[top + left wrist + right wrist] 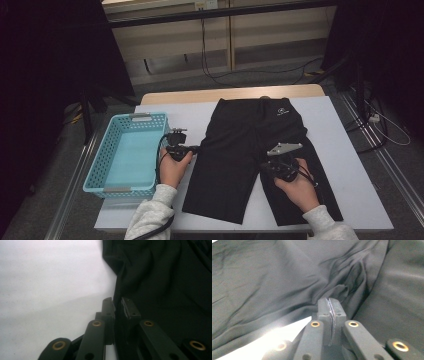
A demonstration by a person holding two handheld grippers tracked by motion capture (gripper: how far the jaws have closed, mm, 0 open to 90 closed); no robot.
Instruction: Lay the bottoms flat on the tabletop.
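Black shorts lie flat on the white table, waistband at the far side. My left gripper is at the outer edge of the shorts' left leg. In the left gripper view the jaws stand a little apart, and the edge of the shorts runs into the narrow gap. My right gripper rests on the inner side of the right leg. Its jaws are pressed together on a small bunched fold of the shorts.
A light blue plastic basket stands at the table's left side, just left of my left hand. Bare white tabletop runs to the right of the shorts. Cables lie on the floor beyond the table.
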